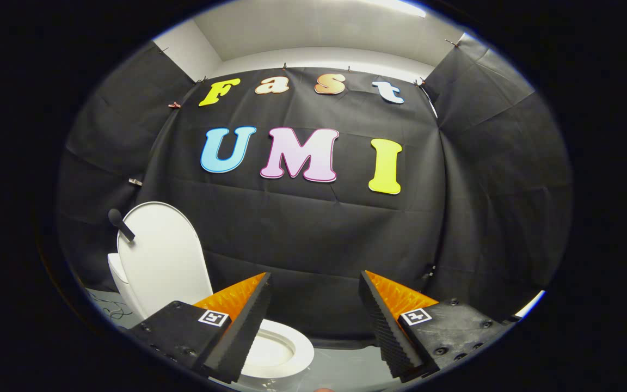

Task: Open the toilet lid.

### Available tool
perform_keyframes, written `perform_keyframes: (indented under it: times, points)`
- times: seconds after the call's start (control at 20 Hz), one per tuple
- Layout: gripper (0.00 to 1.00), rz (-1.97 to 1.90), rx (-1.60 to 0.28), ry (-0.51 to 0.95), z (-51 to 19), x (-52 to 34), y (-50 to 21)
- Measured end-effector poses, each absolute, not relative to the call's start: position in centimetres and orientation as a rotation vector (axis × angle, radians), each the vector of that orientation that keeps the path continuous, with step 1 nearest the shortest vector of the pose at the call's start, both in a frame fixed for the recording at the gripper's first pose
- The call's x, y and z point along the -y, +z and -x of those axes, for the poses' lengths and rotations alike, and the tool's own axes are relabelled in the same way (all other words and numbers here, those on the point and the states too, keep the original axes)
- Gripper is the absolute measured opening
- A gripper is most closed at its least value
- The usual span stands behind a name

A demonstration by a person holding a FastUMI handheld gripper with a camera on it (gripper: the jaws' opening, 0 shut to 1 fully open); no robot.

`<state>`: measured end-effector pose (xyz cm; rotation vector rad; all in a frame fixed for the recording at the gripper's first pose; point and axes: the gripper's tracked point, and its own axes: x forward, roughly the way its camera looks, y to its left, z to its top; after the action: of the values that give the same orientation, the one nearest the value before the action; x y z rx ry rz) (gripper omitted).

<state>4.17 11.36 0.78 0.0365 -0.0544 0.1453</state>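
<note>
- The claw [313, 283] was released: its two ridged fingers [248, 321] stood wide apart with nothing between them and touched nothing.
- Each finger carried a small square marker [213, 318] on its block near the base.
- A white toilet [283, 356] sat low down, ahead of the claw and off to the left of it; the left finger crossed in front of part of it.
- The toilet lid [164, 258] stood raised, upright and tilted slightly back, so the toilet was already open.
- The rounded top of the lid rose above the left finger and to its left, well clear of both fingers.
- The seat ring and the pale bowl inside it showed just to the right of the left finger, in the lower part of the gap between the fingers.
- A dark handle-like piece [121, 224] stuck out from the upper left edge of the lid; what it was could not be told.
- Black cloth [319, 239] hung as the booth's wall behind the toilet and wrapped round both sides.
- A pale grey floor [346, 365] lay under the toilet, between the fingers' bases.
- A thin dark cable [111, 311] lay on the floor to the left of the toilet.
</note>
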Motion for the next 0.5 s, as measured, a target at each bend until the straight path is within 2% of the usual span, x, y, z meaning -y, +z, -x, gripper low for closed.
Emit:
perform_keyframes:
  times: [0.5]
  points:
    - [0.99,-0.003,0.058,0.158,-4.08,-11.65,0.81]
